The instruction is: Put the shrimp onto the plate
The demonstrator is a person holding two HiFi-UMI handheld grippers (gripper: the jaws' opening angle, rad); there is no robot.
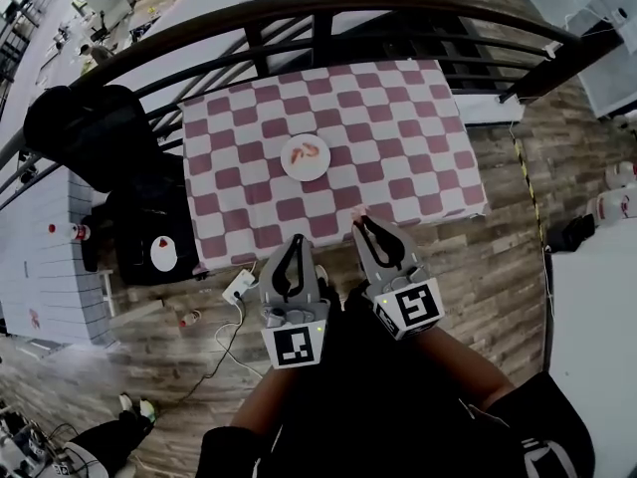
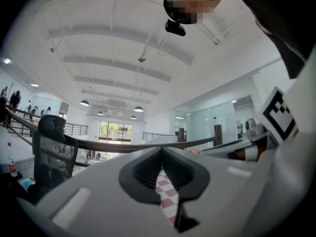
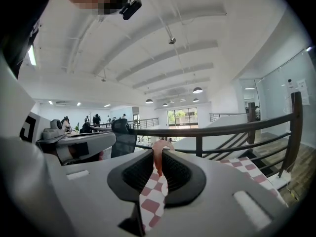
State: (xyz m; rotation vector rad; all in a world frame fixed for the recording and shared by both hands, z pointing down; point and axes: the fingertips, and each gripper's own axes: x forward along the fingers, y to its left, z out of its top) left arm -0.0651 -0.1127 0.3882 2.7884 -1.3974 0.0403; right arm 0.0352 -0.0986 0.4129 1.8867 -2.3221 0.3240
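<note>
A white plate sits mid-table on the red-and-white checked cloth, with a pink shrimp lying on it. My right gripper hovers over the table's near edge, shut on another pink shrimp. The right gripper view shows that shrimp pinched upright between the black pads of the right gripper. My left gripper is beside it, just short of the table edge. Its jaws meet at the tips with nothing between them.
A black curved railing runs behind the table. A black chair and a dark stand are at the table's left. On the wooden floor lie a white power strip with a cable, and bottles stand at the right.
</note>
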